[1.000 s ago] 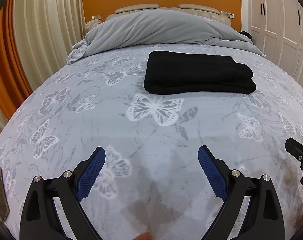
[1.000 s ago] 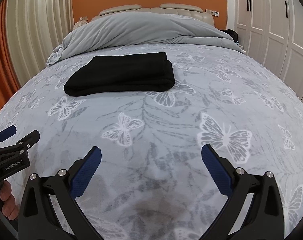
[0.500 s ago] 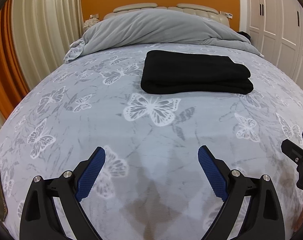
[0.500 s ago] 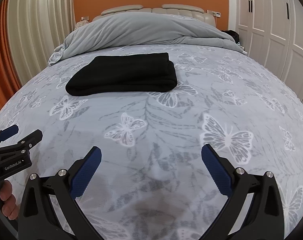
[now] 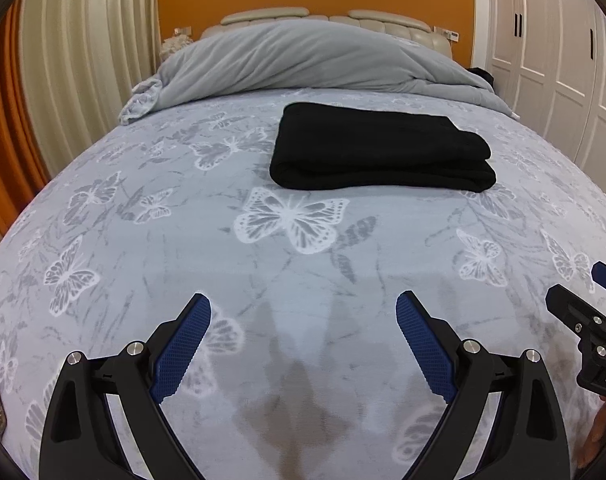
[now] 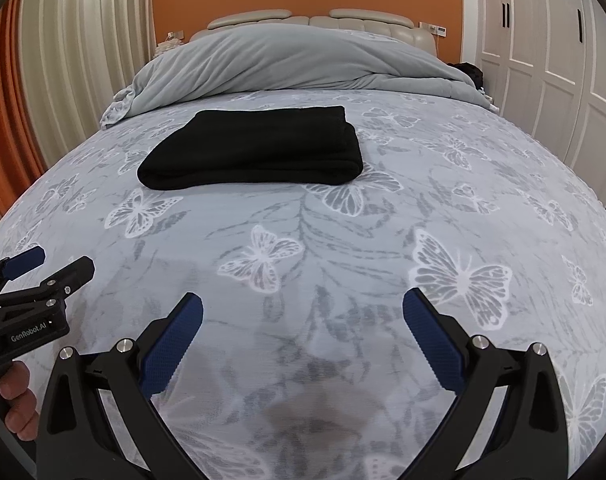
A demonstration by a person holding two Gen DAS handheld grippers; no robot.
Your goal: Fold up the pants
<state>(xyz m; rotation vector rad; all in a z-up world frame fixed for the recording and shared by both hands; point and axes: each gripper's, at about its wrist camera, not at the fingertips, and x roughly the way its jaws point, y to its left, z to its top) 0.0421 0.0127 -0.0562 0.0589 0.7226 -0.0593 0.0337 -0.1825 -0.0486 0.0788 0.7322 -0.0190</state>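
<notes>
— Both tools, the left tool [image 5: 303, 312] and the right tool [image 6: 303, 310], hang spread and empty over the bed [image 5: 295, 280].
— And the pants [image 5: 379, 152]?
— Well ahead, mid-bed, a neat folded stack. Looks finished to me.

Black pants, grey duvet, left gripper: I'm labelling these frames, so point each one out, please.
black pants [image 5: 379, 148], left wrist view, top face of the folded stack.
grey duvet [image 6: 287, 60], right wrist view, middle of the heap.
left gripper [image 5: 303, 312], left wrist view, midway between its open fingertips.
</notes>
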